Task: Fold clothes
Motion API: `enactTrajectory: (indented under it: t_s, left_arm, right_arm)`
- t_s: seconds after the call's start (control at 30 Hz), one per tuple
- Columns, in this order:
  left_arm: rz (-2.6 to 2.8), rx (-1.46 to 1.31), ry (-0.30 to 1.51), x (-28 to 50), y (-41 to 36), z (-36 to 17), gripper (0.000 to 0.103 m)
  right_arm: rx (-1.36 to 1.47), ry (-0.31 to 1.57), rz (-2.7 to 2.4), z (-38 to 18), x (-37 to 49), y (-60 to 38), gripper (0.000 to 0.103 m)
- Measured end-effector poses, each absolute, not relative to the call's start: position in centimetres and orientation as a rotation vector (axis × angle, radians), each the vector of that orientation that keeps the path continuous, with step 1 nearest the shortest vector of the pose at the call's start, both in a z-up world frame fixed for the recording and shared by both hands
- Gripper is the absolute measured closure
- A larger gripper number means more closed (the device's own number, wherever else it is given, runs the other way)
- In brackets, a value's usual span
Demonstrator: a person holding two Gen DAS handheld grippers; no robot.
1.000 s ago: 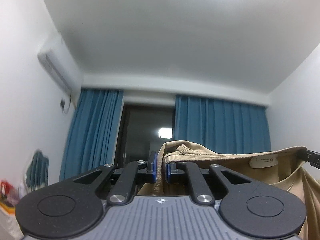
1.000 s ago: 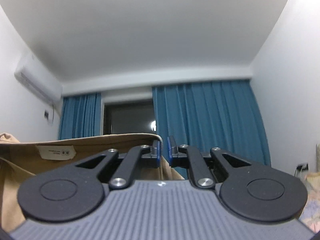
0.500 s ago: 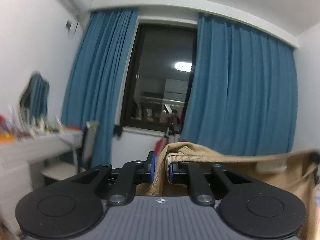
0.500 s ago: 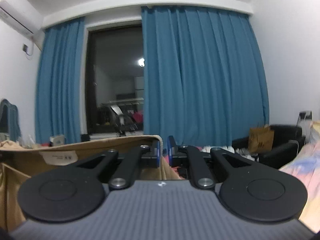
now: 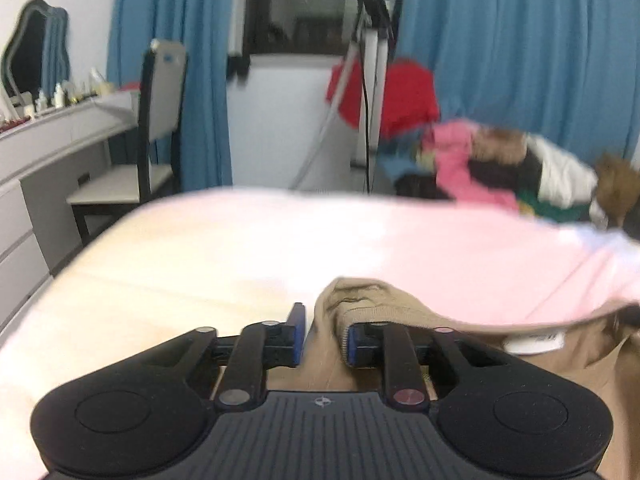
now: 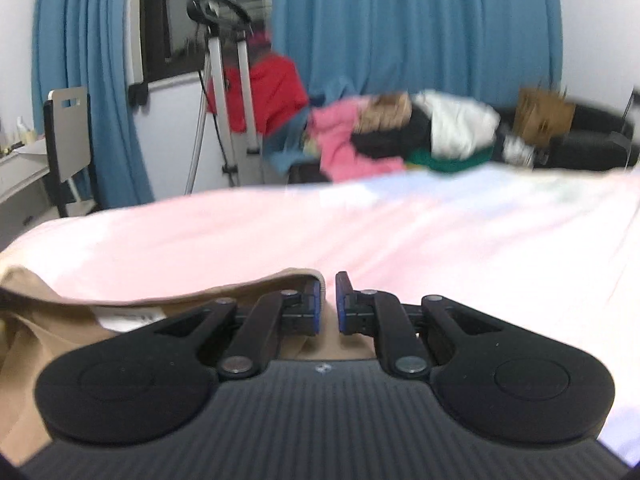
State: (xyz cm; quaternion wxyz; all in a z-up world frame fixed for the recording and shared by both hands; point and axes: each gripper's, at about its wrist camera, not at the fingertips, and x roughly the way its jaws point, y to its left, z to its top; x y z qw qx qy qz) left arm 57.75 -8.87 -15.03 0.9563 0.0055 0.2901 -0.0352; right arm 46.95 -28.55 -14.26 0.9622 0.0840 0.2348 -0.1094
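**A:** Starting at your left, what do you have?

**B:** Your left gripper [image 5: 323,336] is clamped on a bunched fold of the tan garment [image 5: 400,314], the cloth pinched between its blue pads [image 5: 298,338]. From there the hem runs rightward, with a white label [image 5: 534,340] hanging just under it.

**A:** And under it?

**B:** The pink bedsheet [image 5: 440,248], spread across the bed. Further left stand a grey dresser [image 5: 48,148] and a chair [image 5: 132,168].

**A:** Now your right side.

**B:** Your right gripper [image 6: 329,300] has its jaws nearly together on the other end of the same hem [image 6: 240,286]; the fabric seems to pass between the pads, though the frame is blurred and you can't see the contact cleanly. The garment sags below between your two tools, the label [image 6: 130,316] showing here too.

**A:** Behind the bed?

**B:** A heap of mixed clothes [image 6: 400,136] against blue curtains [image 6: 420,28], with a metal stand [image 6: 224,80] to its left.
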Motion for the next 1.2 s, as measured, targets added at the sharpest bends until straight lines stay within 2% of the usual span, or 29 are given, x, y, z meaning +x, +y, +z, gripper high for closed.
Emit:
enactTrajectory:
  t_s: [0.03, 0.07, 0.13, 0.17, 0.2, 0.33, 0.43, 0.8, 0.83, 0.97, 1.2]
  left_arm:
    - [-0.069, 0.014, 0.59, 57.5, -8.9, -15.4, 0.068]
    - [-0.067, 0.017, 0.591, 57.2, -8.9, -15.6, 0.062]
    - [-0.074, 0.04, 0.625, 56.6, -9.0, -15.3, 0.036]
    - [-0.078, 0.052, 0.643, 56.3, -9.1, -15.1, 0.028]
    - [-0.082, 0.065, 0.661, 56.0, -9.1, -14.9, 0.015]
    - [-0.148, 0.107, 0.676, 52.9, -9.4, -12.0, 0.006]
    - [-0.184, 0.118, 0.63, 49.0, -9.2, -9.4, 0.003]
    - [-0.195, 0.051, 0.426, 27.2, -2.2, -2.7, 0.003]
    - [-0.171, 0.054, 0.381, 24.7, -1.0, -2.5, 0.001]
    - [-0.14, 0.065, 0.363, 17.9, 1.6, -3.4, 0.001]
    - [-0.091, 0.009, 0.435, 14.5, 4.2, -2.7, 0.001]
  right_arm:
    - [0.18, 0.492, -0.222, -14.3, 47.1, -28.7, 0.068]
    - [0.188, 0.507, -0.225, -14.4, 47.2, -28.8, 0.063]
    - [0.191, 0.528, -0.185, -13.5, 46.9, -28.7, 0.037]
    - [0.191, 0.538, -0.163, -13.1, 46.8, -28.6, 0.03]
    - [0.186, 0.552, -0.143, -12.5, 46.5, -28.3, 0.02]
    - [0.179, 0.586, -0.091, -10.0, 44.3, -27.2, 0.02]
    - [0.189, 0.558, -0.102, -7.8, 41.1, -26.9, 0.02]
    - [0.24, 0.358, -0.042, -2.9, 20.9, -25.0, 0.02]
    - [0.249, 0.348, -0.039, -2.8, 19.0, -25.0, 0.02]
    - [0.285, 0.32, -0.017, -3.1, 12.6, -25.1, 0.02]
    - [0.322, 0.284, -0.033, -3.5, 7.6, -25.6, 0.02]
